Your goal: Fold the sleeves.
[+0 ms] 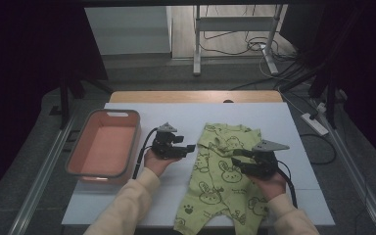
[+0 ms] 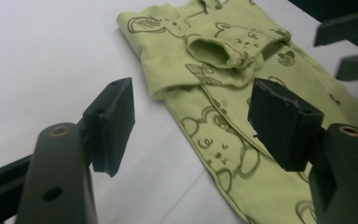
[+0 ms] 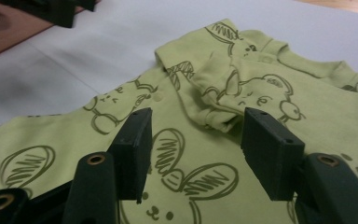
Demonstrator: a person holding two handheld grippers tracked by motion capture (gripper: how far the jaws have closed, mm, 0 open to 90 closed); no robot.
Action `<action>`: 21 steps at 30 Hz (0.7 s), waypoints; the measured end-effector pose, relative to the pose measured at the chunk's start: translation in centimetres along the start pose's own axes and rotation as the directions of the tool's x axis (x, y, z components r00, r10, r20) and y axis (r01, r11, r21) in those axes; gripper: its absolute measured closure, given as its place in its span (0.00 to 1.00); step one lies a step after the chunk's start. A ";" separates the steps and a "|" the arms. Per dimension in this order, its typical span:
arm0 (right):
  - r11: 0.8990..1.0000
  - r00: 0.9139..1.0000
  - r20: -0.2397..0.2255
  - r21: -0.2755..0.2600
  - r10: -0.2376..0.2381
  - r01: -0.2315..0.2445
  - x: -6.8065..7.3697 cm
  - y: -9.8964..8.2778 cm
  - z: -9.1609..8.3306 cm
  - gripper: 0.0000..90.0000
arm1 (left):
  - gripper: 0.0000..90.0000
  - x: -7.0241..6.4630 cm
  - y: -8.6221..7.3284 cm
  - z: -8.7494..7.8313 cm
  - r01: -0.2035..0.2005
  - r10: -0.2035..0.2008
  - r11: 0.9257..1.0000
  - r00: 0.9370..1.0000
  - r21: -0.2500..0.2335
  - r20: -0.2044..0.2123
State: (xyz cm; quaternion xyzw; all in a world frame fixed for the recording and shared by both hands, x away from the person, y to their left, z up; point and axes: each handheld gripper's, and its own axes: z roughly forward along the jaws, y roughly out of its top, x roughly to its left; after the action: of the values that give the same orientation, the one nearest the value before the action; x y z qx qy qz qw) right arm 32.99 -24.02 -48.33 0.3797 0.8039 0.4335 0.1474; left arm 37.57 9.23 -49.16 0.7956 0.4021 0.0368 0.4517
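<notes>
Looking down from the high view, I have a small green garment (image 1: 223,171) spread flat on the white surface (image 1: 284,122), toward its right half and reaching to the near edge. It is a baby romper in a light yellow-green knit, printed all over with olive line drawings of rabbits, bears, hearts and a paw mark. Its neck end points away from me and the legs come toward me. Both short sleeves are folded inward over the chest; in the left gripper view one sleeve cuff (image 2: 219,49) lies open like a small tube on top of the body. The cloth is mostly smooth, with soft creases around the folded sleeves. My left gripper (image 1: 183,147) sits just beside the garment's left edge, above the bare surface, its fingers (image 2: 114,121) spread apart with nothing between them. My right gripper (image 1: 240,159) hovers over the right side of the garment, fingers (image 3: 135,149) also apart and holding nothing, the printed cloth lying beneath the gap; I cannot tell whether the tips touch it. A pink bin (image 1: 78,156) with a grey rim stands well to the left.
</notes>
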 end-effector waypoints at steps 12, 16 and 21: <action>1.000 0.999 -0.029 -0.002 -0.016 0.016 0.6 -0.1 0.3 0.48 | 0.38 1.8 1.9 3.8 0.036 -0.035 0.999 0.999 0.020 -0.027; 1.000 0.999 -0.037 -0.007 -0.014 0.014 0.8 -0.1 0.5 0.48 | 0.38 2.2 2.1 5.5 0.037 -0.036 0.998 0.999 0.046 -0.031; 1.000 0.999 -0.041 -0.007 -0.021 0.021 0.9 -0.1 0.6 0.48 | 0.40 2.8 2.4 7.1 0.049 -0.047 0.997 0.998 0.054 -0.038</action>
State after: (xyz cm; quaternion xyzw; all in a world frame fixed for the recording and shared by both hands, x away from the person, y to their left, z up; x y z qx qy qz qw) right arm 32.68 -23.05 -48.67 0.3617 0.8094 0.4421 0.1365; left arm 43.92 5.62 -52.44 0.7970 0.4301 0.0296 0.4230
